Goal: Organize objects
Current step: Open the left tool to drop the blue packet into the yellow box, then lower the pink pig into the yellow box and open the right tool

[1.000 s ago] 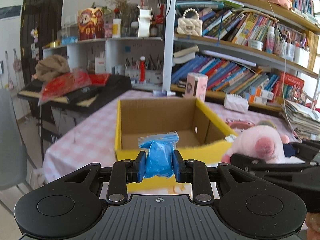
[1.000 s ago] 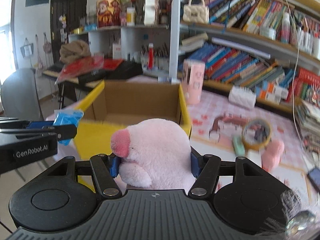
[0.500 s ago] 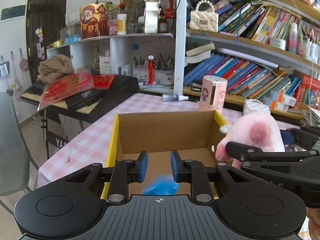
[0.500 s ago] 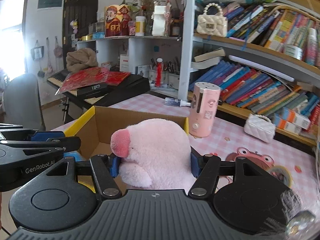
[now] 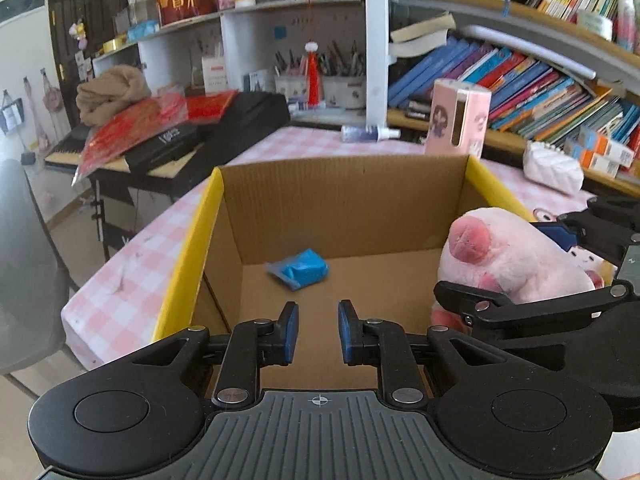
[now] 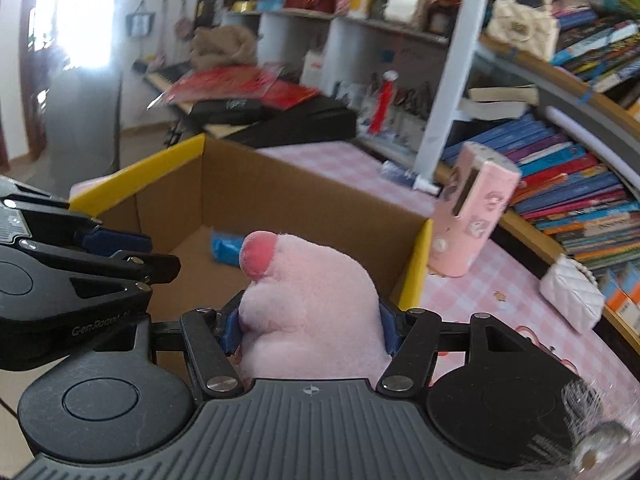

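Note:
A yellow-edged cardboard box (image 5: pixel 352 196) stands open on the pink checked table. A blue packet (image 5: pixel 300 269) lies on its floor; it also shows in the right wrist view (image 6: pixel 226 250). My left gripper (image 5: pixel 318 330) is open and empty over the box's near side. My right gripper (image 6: pixel 310 326) is shut on a pink plush pig (image 6: pixel 312 300) and holds it over the box's right part. The plush pig (image 5: pixel 516 258) shows at the right in the left wrist view.
A pink cylinder (image 5: pixel 458 120) stands behind the box, with a small spray bottle (image 5: pixel 368 133) lying beside it. A white quilted purse (image 5: pixel 554 168) is at the right. Bookshelves (image 5: pixel 540 92) run behind. A keyboard with red bags (image 5: pixel 160 132) stands to the left.
My left gripper opened and let go of the blue packet, which now lies on the box floor. Both grippers moved forward over the box; the right one carried the pig along.

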A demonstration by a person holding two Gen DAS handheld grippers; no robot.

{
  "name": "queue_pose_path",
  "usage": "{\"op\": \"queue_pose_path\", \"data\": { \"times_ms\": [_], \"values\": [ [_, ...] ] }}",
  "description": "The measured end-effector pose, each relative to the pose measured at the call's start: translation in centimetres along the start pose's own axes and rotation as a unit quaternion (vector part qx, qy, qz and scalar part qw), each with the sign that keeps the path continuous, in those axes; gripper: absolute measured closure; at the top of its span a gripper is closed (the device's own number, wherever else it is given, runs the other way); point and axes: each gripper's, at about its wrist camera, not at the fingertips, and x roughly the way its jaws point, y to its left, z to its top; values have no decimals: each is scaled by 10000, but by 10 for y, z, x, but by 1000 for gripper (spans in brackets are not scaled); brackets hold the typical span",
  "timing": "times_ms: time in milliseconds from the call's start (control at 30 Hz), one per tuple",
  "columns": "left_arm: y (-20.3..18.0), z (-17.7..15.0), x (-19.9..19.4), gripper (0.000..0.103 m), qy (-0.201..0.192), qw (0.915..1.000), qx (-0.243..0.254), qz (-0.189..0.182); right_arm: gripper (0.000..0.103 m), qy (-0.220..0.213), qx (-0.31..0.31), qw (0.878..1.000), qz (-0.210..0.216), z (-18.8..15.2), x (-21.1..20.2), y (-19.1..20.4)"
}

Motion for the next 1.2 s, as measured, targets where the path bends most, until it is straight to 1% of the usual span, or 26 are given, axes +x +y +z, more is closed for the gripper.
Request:
{"op": "queue_pose_path", "data": {
  "times_ms": [167, 367, 633, 767, 933, 967, 1000, 1100, 1200],
  "values": [
    [-2, 1, 7, 83, 137, 9998, -7, 116, 42, 202, -324, 9989, 281, -2, 14, -1],
    [-5, 3, 10, 83, 213, 9995, -36, 233, 42, 331, -497, 9959, 675, 1, 19, -5],
    [-12, 4, 13, 82, 265, 9993, -10, 278, 43, 418, -853, 9895, 1088, 3, 26, -13],
    [-16, 3, 15, 80, 280, 9991, -1, 313, 43, 440, -1013, 9864, 1213, 4, 29, -15],
    [-16, 3, 16, 79, 280, 9988, -79, 401, 42, 433, -1053, 9856, 1247, 4, 30, -16],
    [-17, 3, 16, 78, 263, 9987, -87, 417, 42, 429, -1052, 9857, 1242, 4, 30, -16],
    [-17, 3, 15, 73, 235, 9987, -99, 438, 42, 421, -1047, 9860, 1229, 4, 29, -16],
    [-16, 3, 10, 64, 104, 9988, -141, 466, 42, 389, -1038, 9867, 1193, 4, 29, -15],
    [-16, 3, 6, 58, 5, 9986, -165, 494, 41, 334, -1030, 9872, 1167, 4, 28, -17]
  ]
}}
